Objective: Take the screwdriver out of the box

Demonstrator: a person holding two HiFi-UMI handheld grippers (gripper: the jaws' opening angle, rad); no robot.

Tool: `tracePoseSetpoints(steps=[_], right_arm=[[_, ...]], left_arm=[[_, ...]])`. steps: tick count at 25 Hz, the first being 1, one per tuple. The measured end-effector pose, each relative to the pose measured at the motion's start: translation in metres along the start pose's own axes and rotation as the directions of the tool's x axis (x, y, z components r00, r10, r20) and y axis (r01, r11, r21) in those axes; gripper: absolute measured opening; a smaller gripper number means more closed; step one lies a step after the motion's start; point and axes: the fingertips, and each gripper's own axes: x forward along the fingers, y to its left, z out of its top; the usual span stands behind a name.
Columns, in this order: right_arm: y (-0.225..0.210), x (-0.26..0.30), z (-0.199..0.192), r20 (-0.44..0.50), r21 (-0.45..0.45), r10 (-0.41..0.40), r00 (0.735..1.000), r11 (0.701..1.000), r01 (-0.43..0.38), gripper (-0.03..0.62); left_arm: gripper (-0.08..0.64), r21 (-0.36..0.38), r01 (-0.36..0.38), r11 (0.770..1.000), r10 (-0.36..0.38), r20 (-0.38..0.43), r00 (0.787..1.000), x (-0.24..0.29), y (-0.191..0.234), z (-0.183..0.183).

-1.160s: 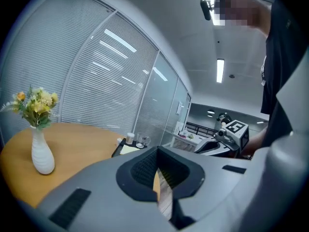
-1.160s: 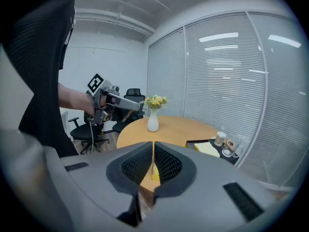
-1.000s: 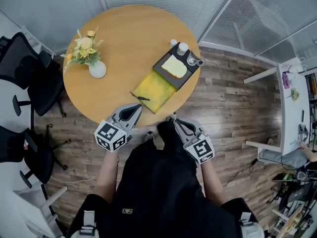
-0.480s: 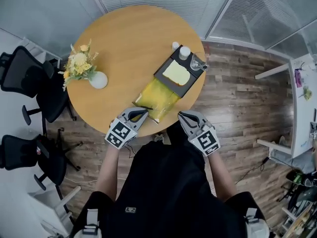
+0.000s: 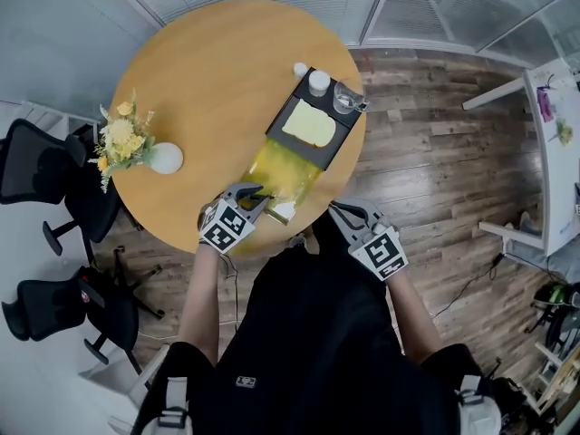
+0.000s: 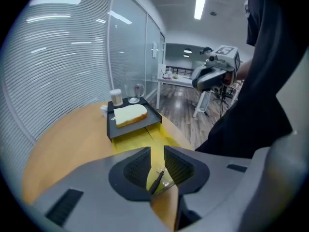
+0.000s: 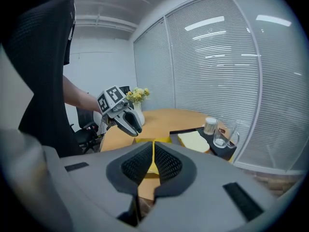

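The screwdriver point(image 6: 157, 179) is a thin dark stick lying slantwise at the near end of the yellow box point(image 5: 292, 166), i.e. the box's 7 o'clock corner from where the person stands. It looks to be inside the box, w/ a bit of clear plastic just beside it; can't tell what that is.

The left gripper point(image 6: 156, 157) hangs right over it. Its jaws are a narrow way apart, w/ the screwdriver showing in the gap btwn them, low down. They're not closed on it and they hold nothing yet. The right gripper point(image 7: 153, 149) hangs off the table point(image 5: 208, 80) edge at approx 5 o'clock, jaws all but together w/ only a sliver of gap, nothing in them.

The box itself sits out at the table's 5 o'clock rim. Its far end butts up to a black tray point(image 6: 137, 128) carrying a slice of bread point(image 6: 129, 115) and a glass point(image 6: 138, 91). A vase of flowers point(image 5: 166, 159) stands well apart at 8 o'clock.

What could go wrong, as I judge it:
- The gap is tight and the tool lies at an angle, so the jaws could prob. land on top of it or catch only one end. It would then pivot or slip out on the lift.
- The plastic or the box wall could get pinched along w/ it, so the box comes up too.
- The box is light-looking and at the rim, and the right gripper isn't steadying it. A drag toward 6 o'clock might tip it off the edge.
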Motion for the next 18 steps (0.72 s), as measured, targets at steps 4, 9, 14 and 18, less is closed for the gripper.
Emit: tracePoseSetpoints(steps=[4,9,14,18], right_arm=[[0.005,0.006,0.002,-0.023,-0.029,0.011,1.0,1.0,-0.012,0.011],[0.013,0.01,0.0,-0.021,-0.045,0.008,1.0,0.999,-0.009,0.011],[0.022,0.009,-0.008,-0.037,-0.021,0.011,0.999,1.0,-0.011,0.011],[0.024,0.01,-0.011,-0.056,-0.029,0.019,0.998,0.999,-0.021,0.011]], left_arm=[[0.095,0.159,0.091,0.983,-0.065,-0.16,0.985,0.025,-0.005,-0.025],[0.106,0.273,0.196,0.942,-0.11,-0.3,0.947,0.047,-0.014,-0.056],[0.107,0.307,0.266,0.914,-0.146,-0.363,0.92,0.063,-0.021,-0.069],[0.106,0.33,0.277,0.902,-0.146,-0.372,0.917,0.071,-0.023,-0.067]])
